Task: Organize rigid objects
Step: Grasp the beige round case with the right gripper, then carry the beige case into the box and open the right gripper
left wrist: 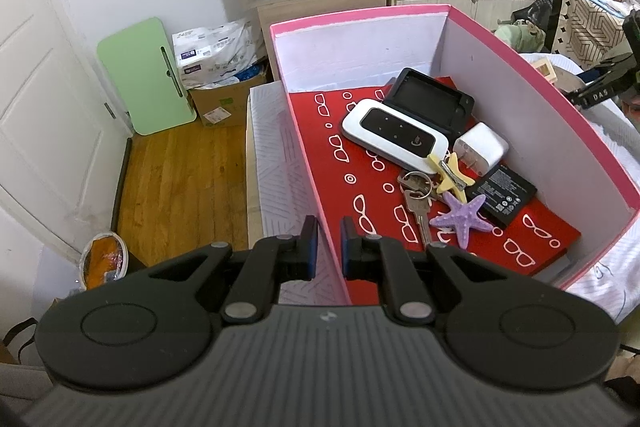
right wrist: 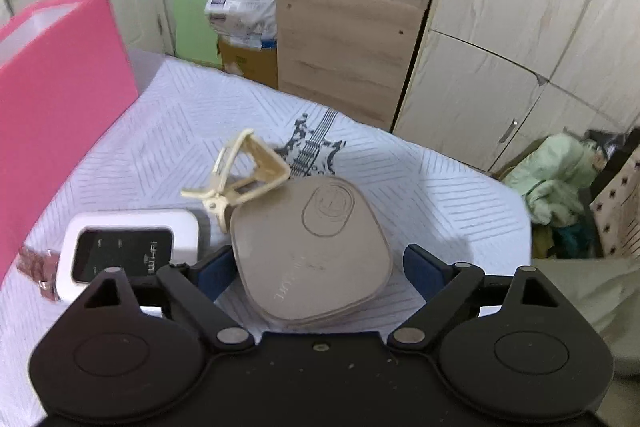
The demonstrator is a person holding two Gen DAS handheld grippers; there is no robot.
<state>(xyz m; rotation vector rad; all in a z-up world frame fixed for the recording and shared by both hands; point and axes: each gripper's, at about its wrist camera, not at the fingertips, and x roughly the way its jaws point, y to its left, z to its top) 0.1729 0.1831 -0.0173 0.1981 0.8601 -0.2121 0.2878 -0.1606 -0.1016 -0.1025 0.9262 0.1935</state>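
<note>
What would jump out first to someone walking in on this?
The pink box on the bed, with a Wi-Fi device, keys and a purple starfish piled in it. Beside it on the bedcover, the open right gripper straddles a beige case, a cream clip just beyond.

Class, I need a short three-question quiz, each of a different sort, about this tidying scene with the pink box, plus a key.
1. True or false: the left gripper clamps the pink box wall.
2. What lies between the open right gripper's fingers? A) purple starfish B) beige case C) keys
3. Name the cream item touching that case.

Key: 1 true; 2 B, the beige case; 3 the clip.
</note>
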